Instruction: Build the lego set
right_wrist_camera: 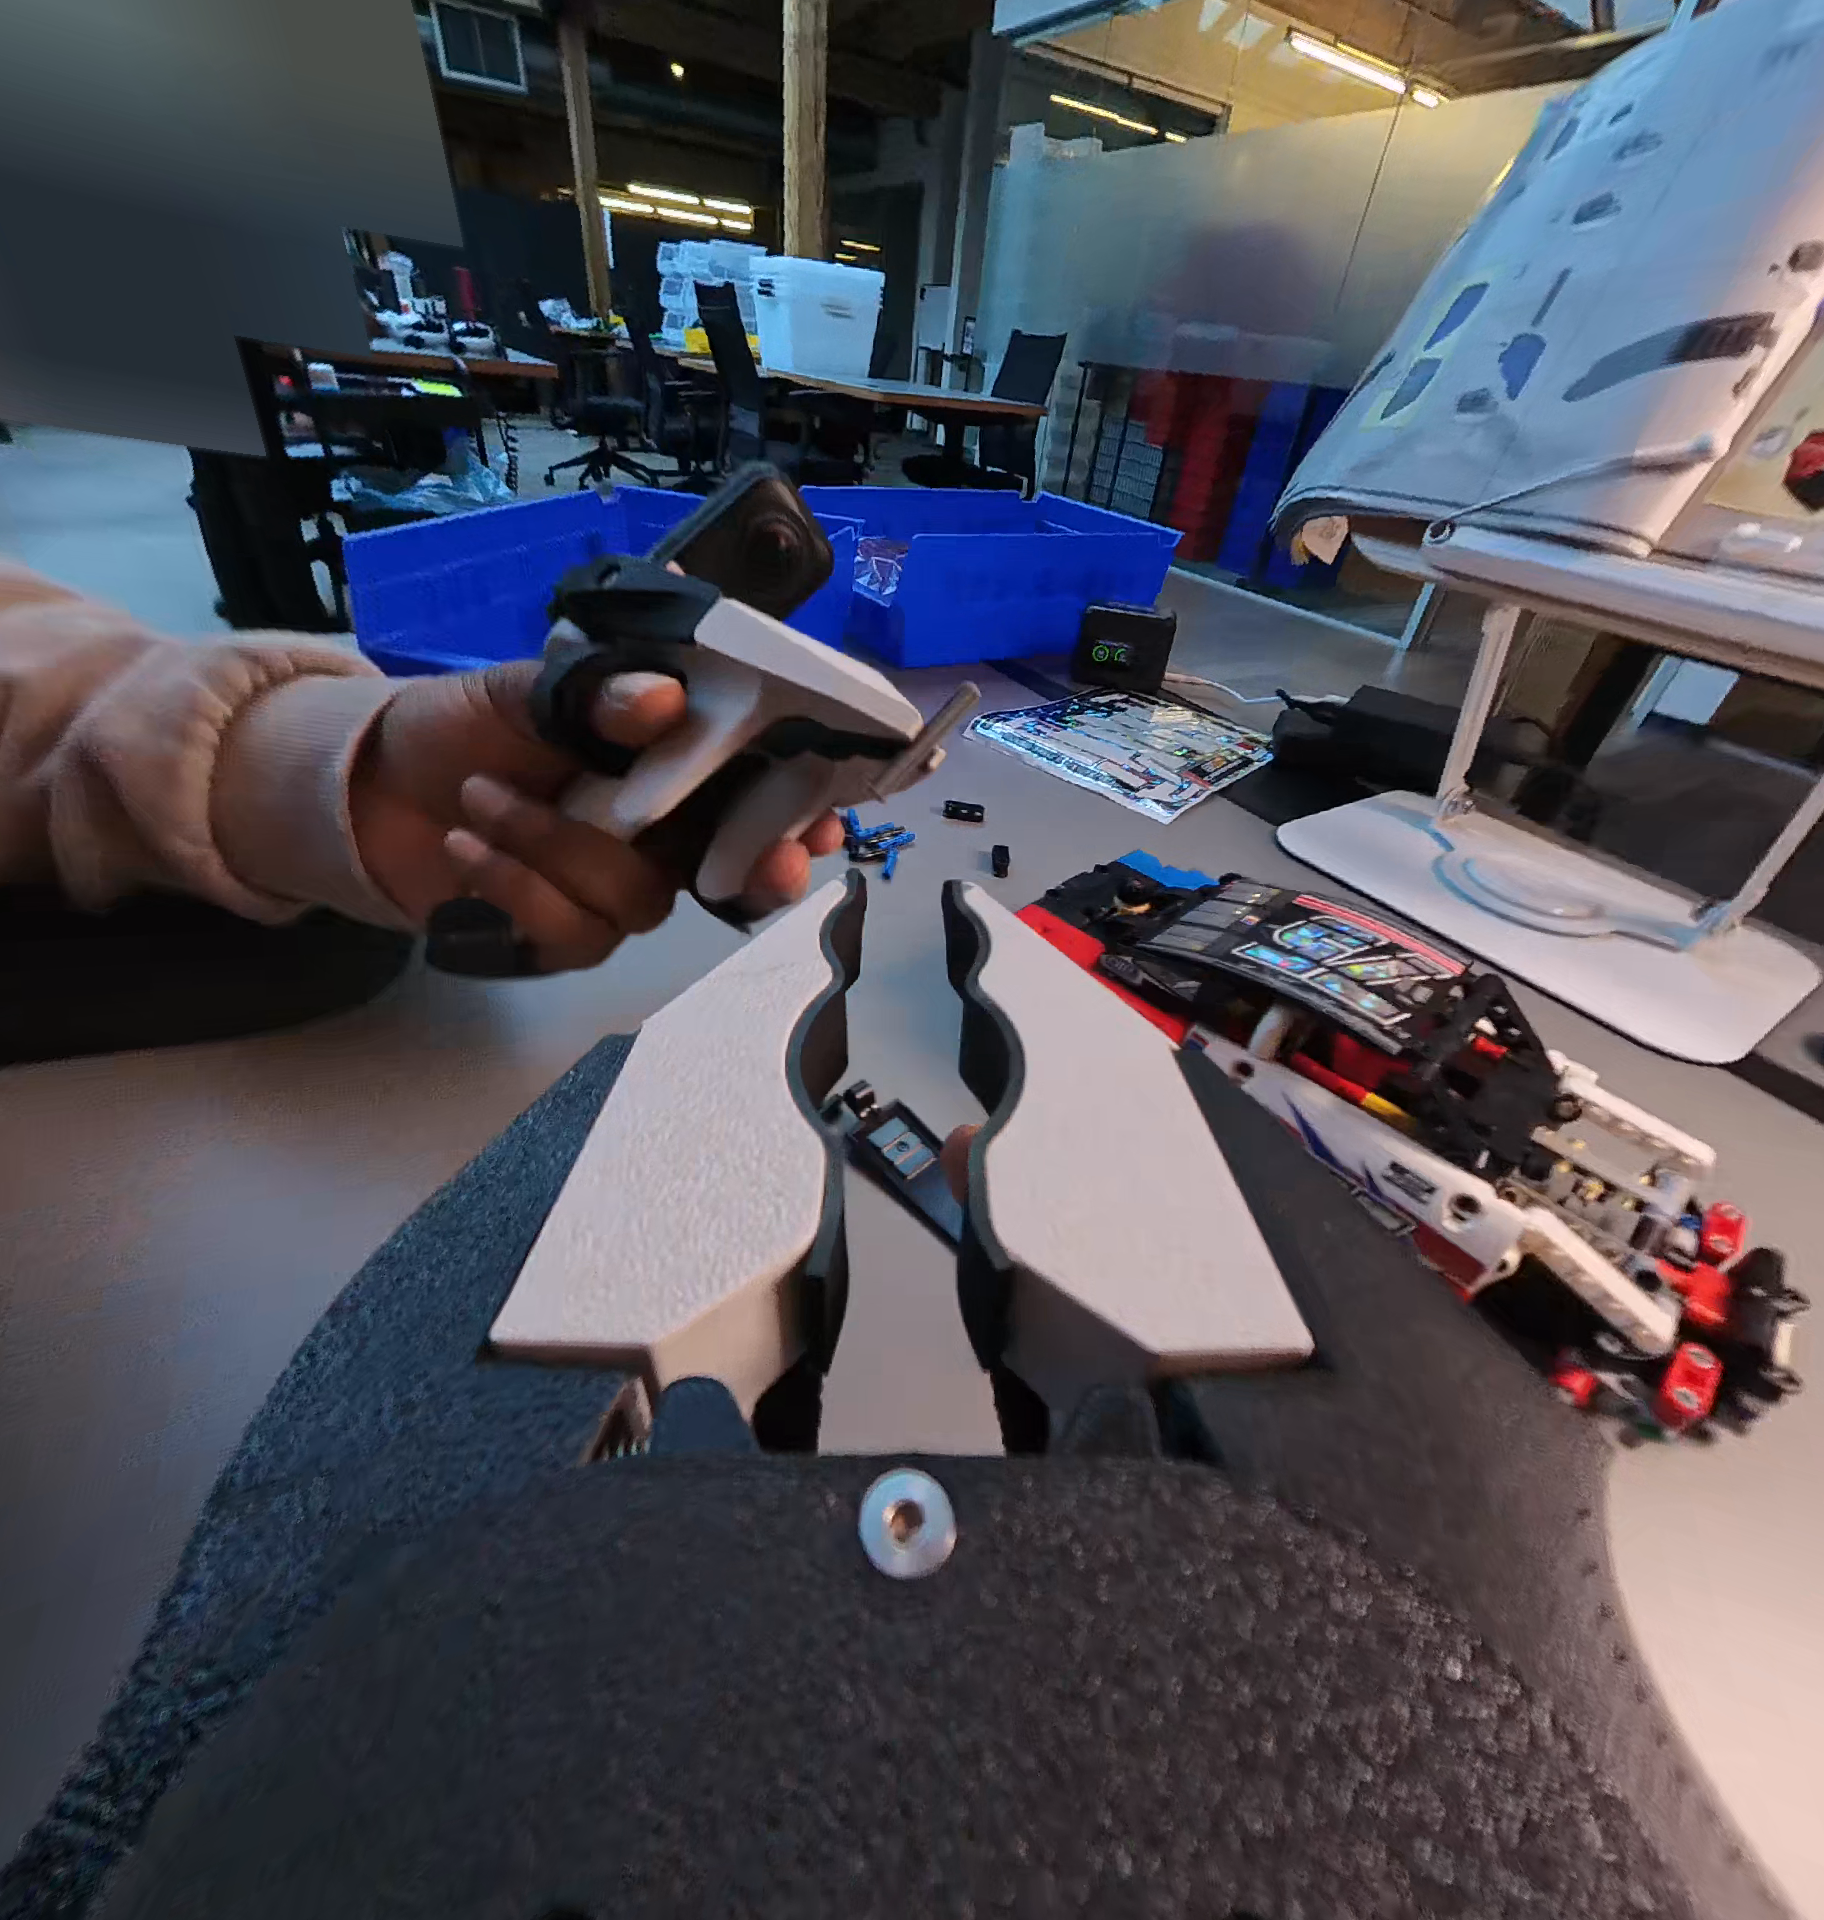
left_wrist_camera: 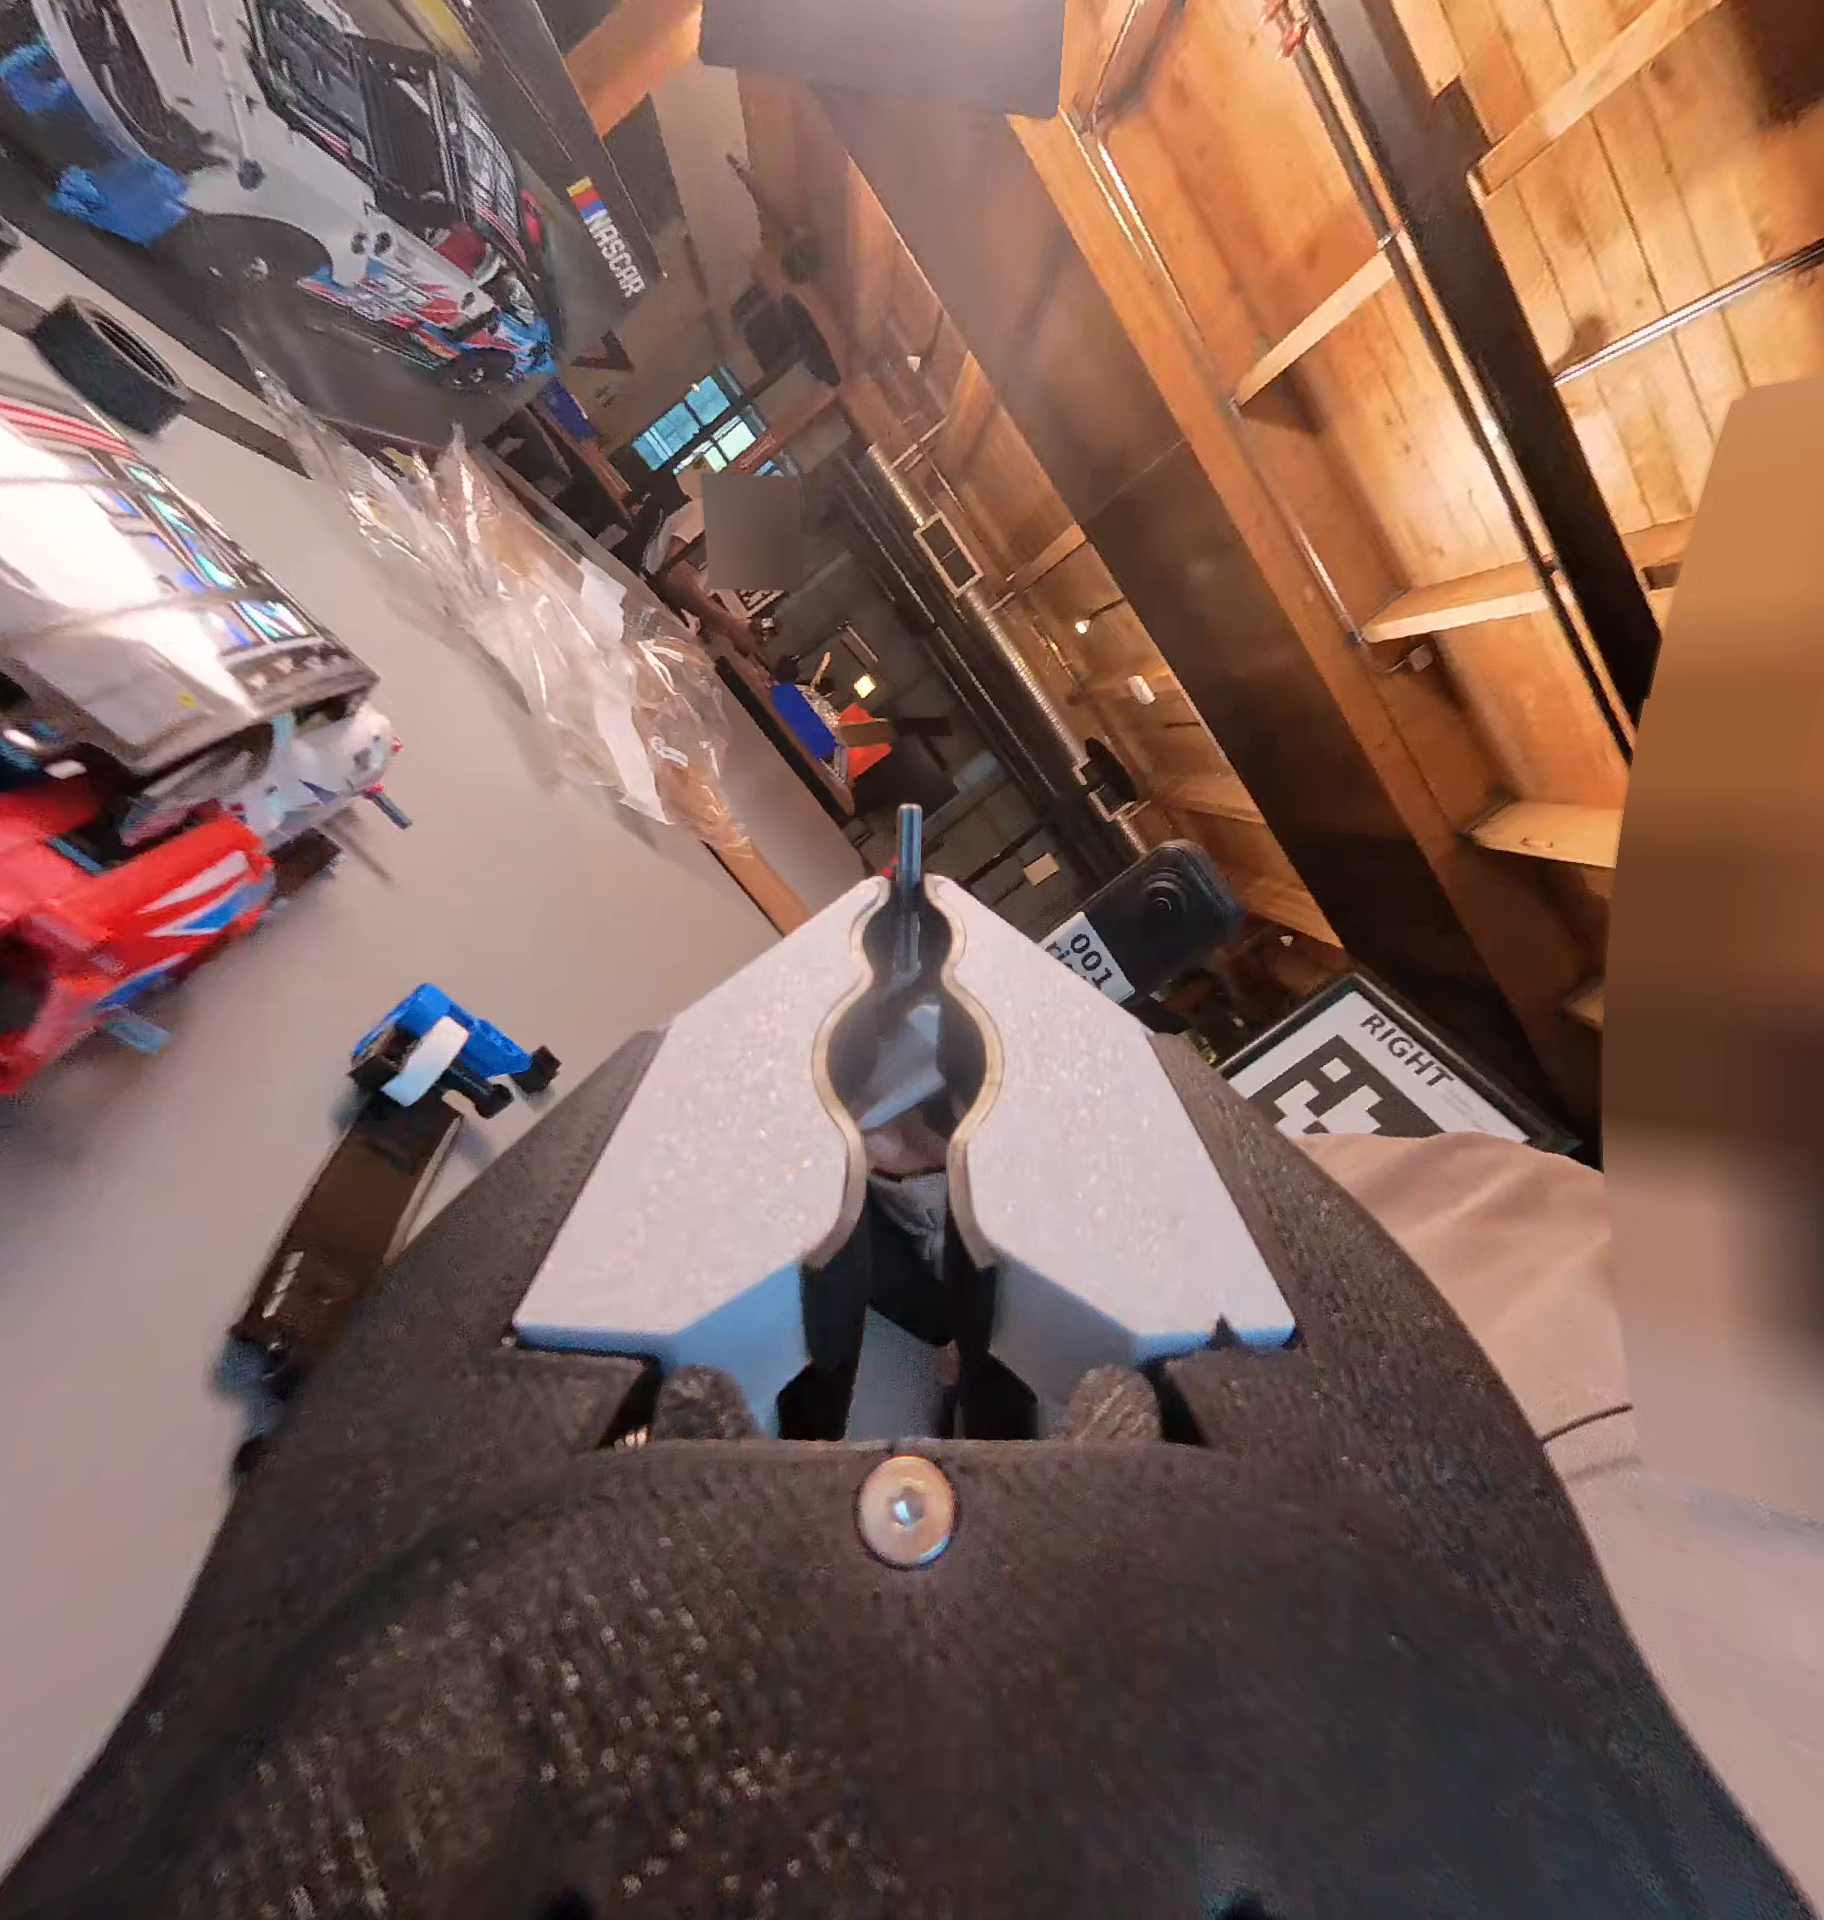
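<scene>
The left gripper (left_wrist_camera: pixel 908 894) pinches a thin grey rod (left_wrist_camera: pixel 908 842) — fitting it into the car (right_wrist_camera: pixel 1407 1101) looks next; the right gripper (right_wrist_camera: pixel 903 914) gapes empty.

Left wrist view tilts upward; right faces table (right_wrist_camera: pixel 264 1195).

My grippers' fingers (right_wrist_camera: pixel 679 1153) are pale grey on textured black bodies. The lego car (right_wrist_camera: pixel 1407 1091) I see is red, white and black, its hood panel striped with shiny rainbow stickers. Behind it sit bright blue bins (right_wrist_camera: pixel 1001 582) and a grey table (right_wrist_camera: pixel 212 1195).
</scene>
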The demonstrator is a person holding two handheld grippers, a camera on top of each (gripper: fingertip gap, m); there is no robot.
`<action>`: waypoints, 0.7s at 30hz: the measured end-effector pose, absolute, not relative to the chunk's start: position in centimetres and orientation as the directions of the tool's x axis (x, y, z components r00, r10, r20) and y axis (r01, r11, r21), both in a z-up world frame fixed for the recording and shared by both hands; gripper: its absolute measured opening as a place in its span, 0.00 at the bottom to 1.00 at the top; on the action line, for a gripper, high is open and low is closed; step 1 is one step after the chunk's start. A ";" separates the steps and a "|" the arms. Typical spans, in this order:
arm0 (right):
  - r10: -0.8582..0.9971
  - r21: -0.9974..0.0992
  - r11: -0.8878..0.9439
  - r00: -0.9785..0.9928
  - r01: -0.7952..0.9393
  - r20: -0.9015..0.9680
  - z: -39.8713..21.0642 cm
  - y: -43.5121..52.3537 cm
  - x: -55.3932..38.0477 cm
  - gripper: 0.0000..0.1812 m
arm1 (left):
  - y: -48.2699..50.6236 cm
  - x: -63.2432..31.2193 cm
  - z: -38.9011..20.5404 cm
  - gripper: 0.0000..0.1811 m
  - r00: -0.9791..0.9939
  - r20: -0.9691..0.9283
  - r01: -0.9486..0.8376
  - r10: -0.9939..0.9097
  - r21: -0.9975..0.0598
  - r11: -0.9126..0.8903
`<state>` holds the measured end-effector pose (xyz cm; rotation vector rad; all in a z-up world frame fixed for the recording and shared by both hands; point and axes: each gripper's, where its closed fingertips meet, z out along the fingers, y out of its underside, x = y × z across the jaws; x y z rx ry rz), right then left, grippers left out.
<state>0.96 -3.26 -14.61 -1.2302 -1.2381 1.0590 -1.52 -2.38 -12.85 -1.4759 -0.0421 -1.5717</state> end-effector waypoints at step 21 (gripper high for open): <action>0.999 -0.684 0.032 -0.023 0.729 0.022 -24.7 0.3 6.7 0.01 | -2.8 -3.2 -14.1 0.12 0.643 0.422 0.292 -0.639 -0.907 -0.305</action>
